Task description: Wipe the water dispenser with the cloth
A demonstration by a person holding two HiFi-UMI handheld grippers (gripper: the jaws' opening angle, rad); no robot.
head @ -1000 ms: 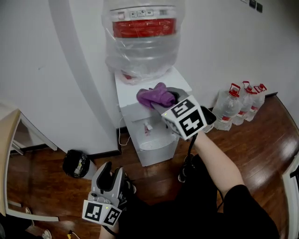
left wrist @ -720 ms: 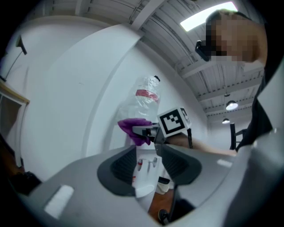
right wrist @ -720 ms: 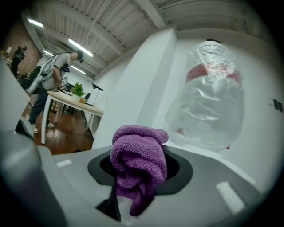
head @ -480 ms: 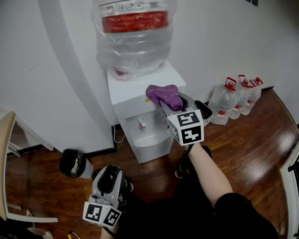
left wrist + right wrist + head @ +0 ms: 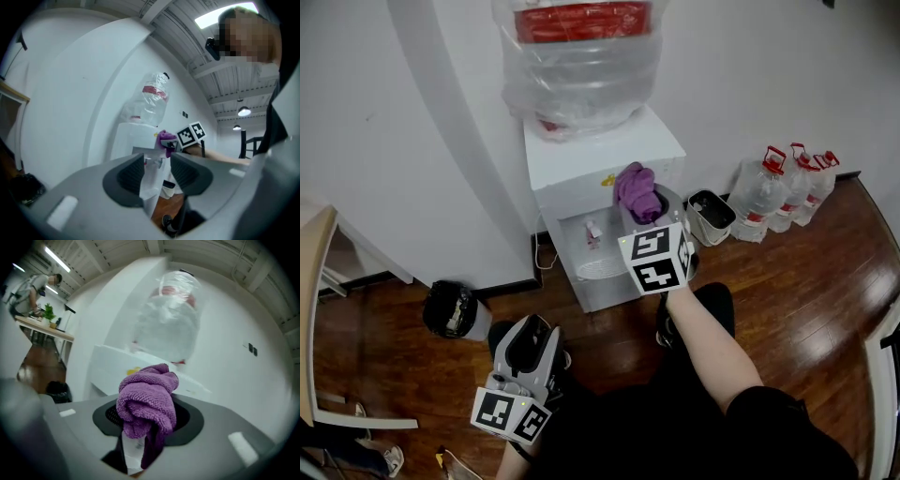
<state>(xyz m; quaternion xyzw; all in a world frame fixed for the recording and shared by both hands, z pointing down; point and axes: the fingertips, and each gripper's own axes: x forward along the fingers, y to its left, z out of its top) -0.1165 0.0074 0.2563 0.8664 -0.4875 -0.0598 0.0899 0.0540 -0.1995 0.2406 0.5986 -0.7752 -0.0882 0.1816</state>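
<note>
Right gripper (image 5: pixel 647 212) pinches a bunched purple cloth (image 5: pixel 636 189) at the white water dispenser's (image 5: pixel 581 159) front edge, 12 o'clock; left gripper (image 5: pixel 532 330), 7 o'clock, jaws slightly apart, empty.

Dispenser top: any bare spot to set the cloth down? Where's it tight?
Bare: the dispenser top in front of and right of the bagged bottle, out to its edges. Also the floor between its base and the black bin. Crowded: the wall to its right, with a small bin and water jugs.
</note>
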